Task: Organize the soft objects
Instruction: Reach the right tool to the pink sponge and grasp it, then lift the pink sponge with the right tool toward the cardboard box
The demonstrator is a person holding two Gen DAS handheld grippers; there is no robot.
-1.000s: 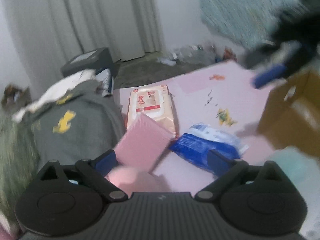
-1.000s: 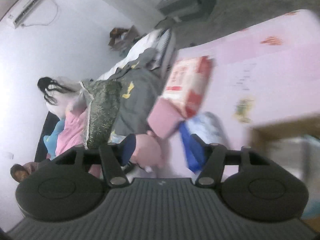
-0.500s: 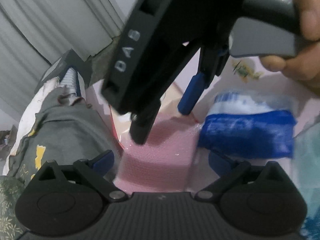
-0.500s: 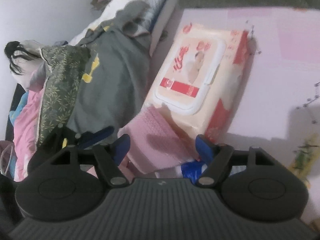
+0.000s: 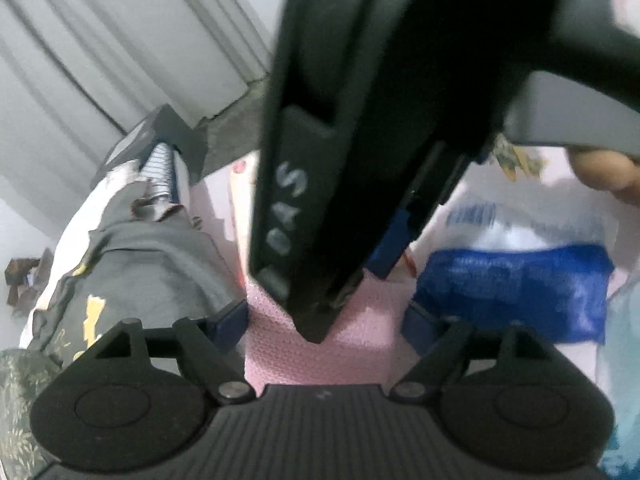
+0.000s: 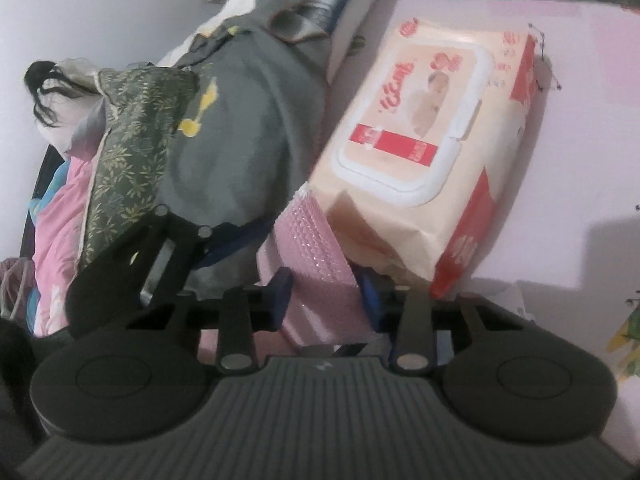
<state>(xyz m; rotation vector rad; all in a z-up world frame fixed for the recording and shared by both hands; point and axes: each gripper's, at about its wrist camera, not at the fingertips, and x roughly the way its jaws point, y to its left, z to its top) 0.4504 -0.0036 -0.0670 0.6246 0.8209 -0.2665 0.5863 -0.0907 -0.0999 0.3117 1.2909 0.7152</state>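
Observation:
A pink textured soft pack point(image 5: 320, 356) lies on the pink mat point(image 6: 580, 120), its far end tucked under a peach wet-wipes pack point(image 6: 424, 132). My right gripper point(image 6: 326, 296) is closing across the pink pack point(image 6: 316, 248), and its blue pads press on both of the pack's sides. In the left wrist view its black body fills the middle, and a person's thumb point(image 5: 604, 172) is on its handle. My left gripper point(image 5: 324, 320) straddles the pack's near end. Its jaws are closing, and the pads stand just beside the pack's edges.
A blue and white plastic pack point(image 5: 512, 288) lies right of the pink one. A grey garment point(image 6: 240, 128) with yellow print, a green patterned cloth point(image 6: 132, 152) and pink bedding point(image 6: 60, 208) are piled along the left. Curtains point(image 5: 120, 40) hang behind.
Both grippers came down onto the pink pack. The right gripper moved in over the left one and narrowed its jaws onto the pack. The left jaws narrowed around its near end.

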